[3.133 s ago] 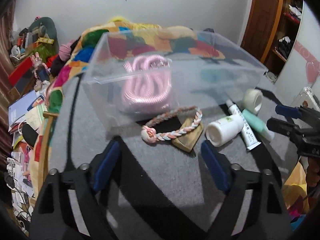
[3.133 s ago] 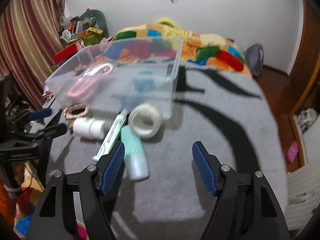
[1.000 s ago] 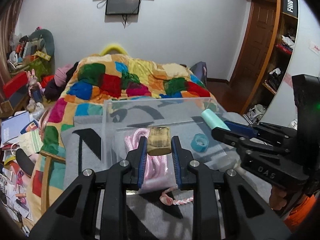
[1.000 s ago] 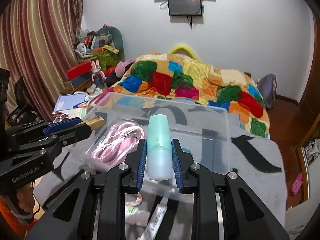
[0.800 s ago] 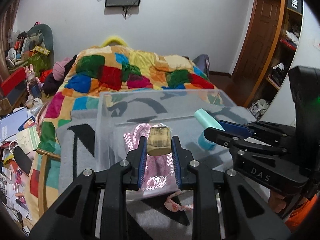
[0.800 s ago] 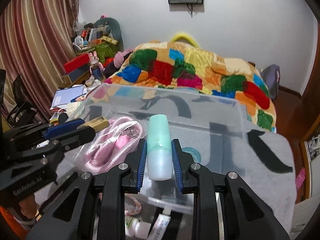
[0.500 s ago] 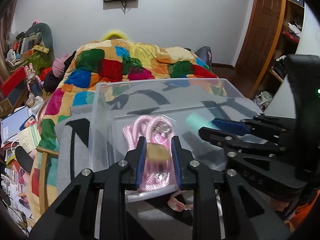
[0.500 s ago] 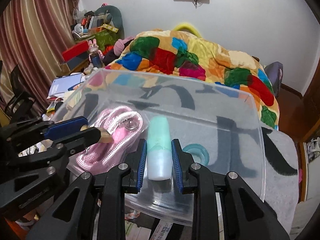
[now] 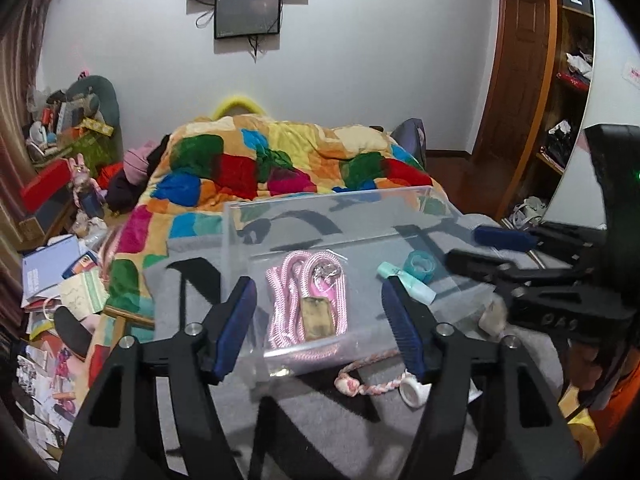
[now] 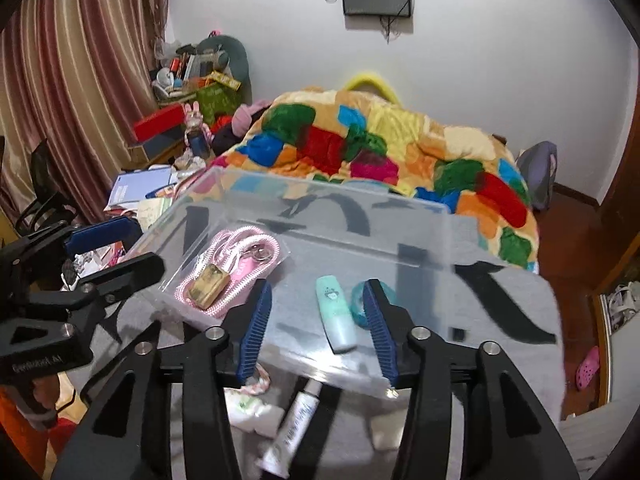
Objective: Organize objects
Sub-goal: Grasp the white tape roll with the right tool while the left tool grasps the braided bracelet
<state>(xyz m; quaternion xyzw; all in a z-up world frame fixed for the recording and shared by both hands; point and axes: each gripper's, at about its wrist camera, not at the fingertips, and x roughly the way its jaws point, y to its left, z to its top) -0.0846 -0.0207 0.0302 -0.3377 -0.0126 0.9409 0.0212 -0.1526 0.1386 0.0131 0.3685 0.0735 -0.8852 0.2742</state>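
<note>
Both the left tongs (image 9: 320,322) and the right tongs (image 10: 316,330) gape wide and hold nothing. In the clear box (image 10: 424,248) at frame centre lie the brown block (image 10: 209,286) on a pink cord (image 10: 244,248) and the mint bottle (image 10: 335,318) beside a teal tape ring (image 10: 357,307). The braided band (image 9: 366,386), white bottle (image 9: 414,392) and tube (image 10: 290,432) lie outside, low in frame against the box wall; reaching for them there could nudge the box or pinch two at once.

At the frame's centre you see a patchwork quilt (image 9: 280,160) on the bed, a wall screen (image 9: 247,16) above, striped curtains (image 10: 72,80) upper left.
</note>
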